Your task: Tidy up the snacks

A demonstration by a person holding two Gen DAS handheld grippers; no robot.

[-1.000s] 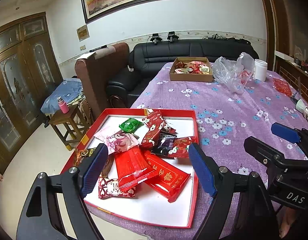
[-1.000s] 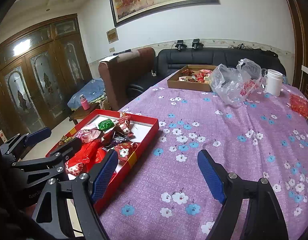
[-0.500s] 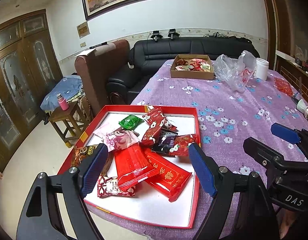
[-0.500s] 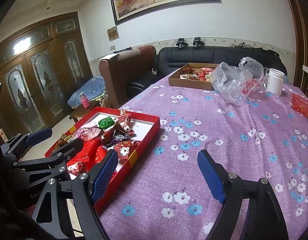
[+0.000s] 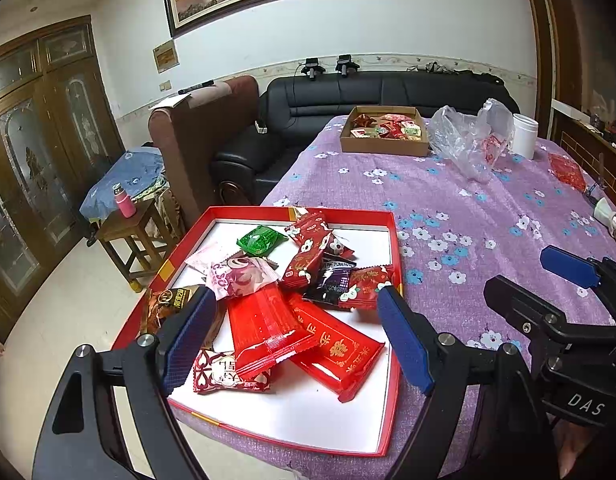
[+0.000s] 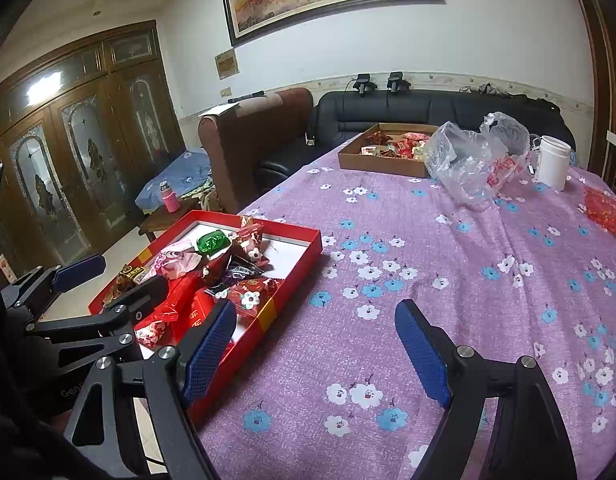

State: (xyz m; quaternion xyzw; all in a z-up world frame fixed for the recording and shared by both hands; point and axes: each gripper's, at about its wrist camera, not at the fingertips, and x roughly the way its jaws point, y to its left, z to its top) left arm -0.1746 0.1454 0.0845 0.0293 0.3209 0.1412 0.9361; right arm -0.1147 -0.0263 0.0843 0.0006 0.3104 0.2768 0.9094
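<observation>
A: Report tool status.

B: Left tool [image 5: 292, 332]: fingers spread wide, nothing between them, poised above the near end of the red tray [image 5: 393, 240]. Right tool [image 6: 315, 348]: fingers likewise spread and empty, over the purple flowered surface [image 6: 427, 264], just beside the tray's right wall.

A: Location of the snacks?

B: A loose, overlapping heap inside the tray: two long red packets [image 5: 268, 328], a pink packet [image 5: 238, 274], a green sweet [image 5: 260, 239], a dark packet [image 5: 331, 280] and others. A cardboard box [image 5: 383, 146] at the far end of the surface holds more sweets, beside a clear plastic bag [image 5: 467, 140].

A: Step in hand?

B: Judgement only: approach to a pick from the heap. The layout fits either snacks gathered into the tray or snacks awaiting sorting out of it; the frames do not settle which.

A: Requirement for a pick?

B: Lower the left tool squarely over one packet on top, and close on its edges without trapping neighbours.
</observation>
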